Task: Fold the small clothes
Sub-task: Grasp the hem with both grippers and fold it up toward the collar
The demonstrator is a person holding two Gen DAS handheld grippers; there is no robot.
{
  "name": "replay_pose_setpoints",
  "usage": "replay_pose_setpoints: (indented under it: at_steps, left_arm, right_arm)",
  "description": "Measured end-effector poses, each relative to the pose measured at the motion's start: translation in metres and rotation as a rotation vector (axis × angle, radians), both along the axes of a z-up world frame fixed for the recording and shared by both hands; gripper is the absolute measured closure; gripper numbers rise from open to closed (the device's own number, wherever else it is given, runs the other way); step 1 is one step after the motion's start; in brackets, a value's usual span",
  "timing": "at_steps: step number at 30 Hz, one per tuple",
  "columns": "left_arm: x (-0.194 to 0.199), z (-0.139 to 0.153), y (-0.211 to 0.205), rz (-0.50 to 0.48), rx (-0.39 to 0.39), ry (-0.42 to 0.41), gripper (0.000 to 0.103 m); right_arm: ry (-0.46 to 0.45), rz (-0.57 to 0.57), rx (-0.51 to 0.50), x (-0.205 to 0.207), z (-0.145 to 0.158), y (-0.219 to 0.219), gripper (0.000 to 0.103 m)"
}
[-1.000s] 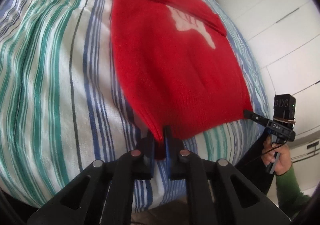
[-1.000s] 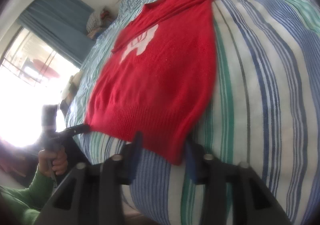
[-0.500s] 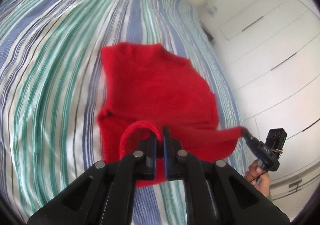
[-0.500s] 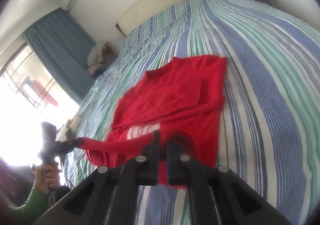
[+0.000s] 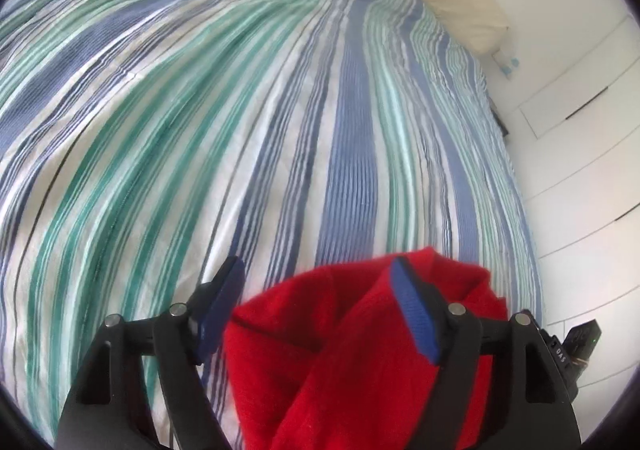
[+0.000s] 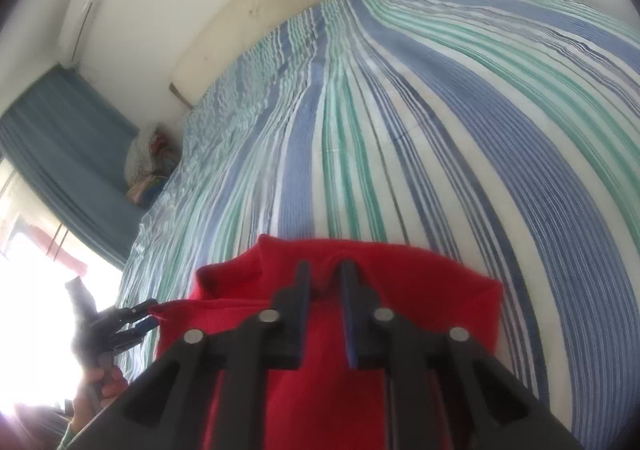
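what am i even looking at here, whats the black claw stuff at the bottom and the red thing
There is no robot here. A person holds a two-finger gripper in each hand, and each gripper carries a wide-angle camera looking along its fingers, so the black claw is the gripper itself. One picture comes from the left gripper, the other from the right gripper. Below them is a bed with a striped cover. The red thing is a small red sweater, folded over on itself. Both sets of jaws have just been opening: the left stands wide, with the sweater lying between its fingers but not pinched; the right is narrowly parted above the sweater.
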State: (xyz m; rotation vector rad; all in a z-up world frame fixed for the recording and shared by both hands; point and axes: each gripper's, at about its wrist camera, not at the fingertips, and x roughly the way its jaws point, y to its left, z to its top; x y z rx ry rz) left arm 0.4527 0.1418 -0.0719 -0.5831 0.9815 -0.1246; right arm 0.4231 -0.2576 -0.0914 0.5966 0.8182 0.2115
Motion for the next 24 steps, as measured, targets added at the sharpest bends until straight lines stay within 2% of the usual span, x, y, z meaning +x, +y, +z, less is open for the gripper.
replay_pose_setpoints:
  at_steps: [1, 3, 5, 6, 8, 9, 11, 12, 13, 14, 15, 16, 17, 20, 21, 22, 23, 24]
  left_arm:
    - [-0.007, 0.007, 0.005, 0.002, -0.014, -0.028, 0.025]
    - [-0.028, 0.026, 0.005, -0.033, 0.009, -0.104, 0.023]
    - [-0.045, 0.039, -0.010, -0.131, 0.053, -0.180, 0.015]
    - [-0.051, 0.039, -0.023, -0.205, 0.055, -0.199, 0.014]
    - [-0.054, 0.026, -0.046, -0.323, 0.048, -0.181, 0.013]
    - [-0.051, 0.016, -0.054, -0.338, 0.083, -0.158, 0.013]
    - [-0.035, -0.013, -0.055, -0.276, 0.189, -0.055, 0.013]
    - [-0.027, -0.029, -0.045, -0.217, 0.213, 0.018, 0.015]
    - [-0.024, -0.040, -0.032, -0.158, 0.201, 0.073, 0.023]
    - [-0.026, -0.043, -0.018, -0.116, 0.154, 0.085, 0.027]
    - [-0.034, -0.038, -0.008, -0.095, 0.093, 0.057, 0.027]
    - [-0.044, -0.029, -0.004, -0.092, 0.069, 0.018, 0.021]
    - [-0.055, -0.018, -0.005, -0.105, 0.086, -0.017, 0.014]
    - [-0.097, 0.004, -0.018, -0.171, 0.161, -0.094, 0.010]
    - [-0.112, 0.007, -0.022, -0.192, 0.170, -0.096, 0.009]
    - [-0.129, 0.007, -0.026, -0.205, 0.187, -0.089, 0.009]
    - [-0.145, 0.007, -0.031, -0.218, 0.209, -0.079, 0.009]
    - [-0.162, 0.006, -0.033, -0.234, 0.233, -0.069, 0.009]
  right_arm:
    - [-0.014, -0.026, -0.001, -0.001, 0.001, -0.004, 0.068]
    - [-0.065, -0.010, 0.009, -0.006, 0.012, -0.010, 0.068]
    - [-0.119, 0.056, -0.038, -0.016, 0.028, -0.003, 0.068]
    - [-0.146, 0.110, -0.065, -0.022, 0.035, 0.005, 0.068]
    - [-0.163, 0.255, -0.087, -0.031, 0.040, 0.026, 0.068]
    - [-0.141, 0.329, -0.081, -0.034, 0.036, 0.037, 0.067]
    - [-0.067, 0.413, -0.103, -0.039, 0.017, 0.051, 0.066]
    - [-0.030, 0.400, -0.176, -0.041, 0.007, 0.053, 0.066]
    - [0.009, 0.362, -0.266, -0.043, -0.005, 0.049, 0.066]
    - [0.045, 0.311, -0.330, -0.046, -0.014, 0.040, 0.068]
    - [0.050, 0.272, -0.340, -0.053, -0.014, 0.028, 0.068]
    - [0.026, 0.249, -0.323, -0.063, -0.007, 0.020, 0.068]
    - [-0.010, 0.247, -0.318, -0.076, 0.005, 0.015, 0.067]
    - [-0.097, 0.364, -0.307, -0.111, 0.029, 0.026, 0.063]
    - [-0.100, 0.399, -0.303, -0.119, 0.028, 0.031, 0.061]
    - [-0.086, 0.420, -0.301, -0.126, 0.020, 0.034, 0.054]
    - [-0.049, 0.434, -0.315, -0.129, 0.007, 0.037, 0.049]
    - [0.010, 0.435, -0.361, -0.130, -0.011, 0.037, 0.049]
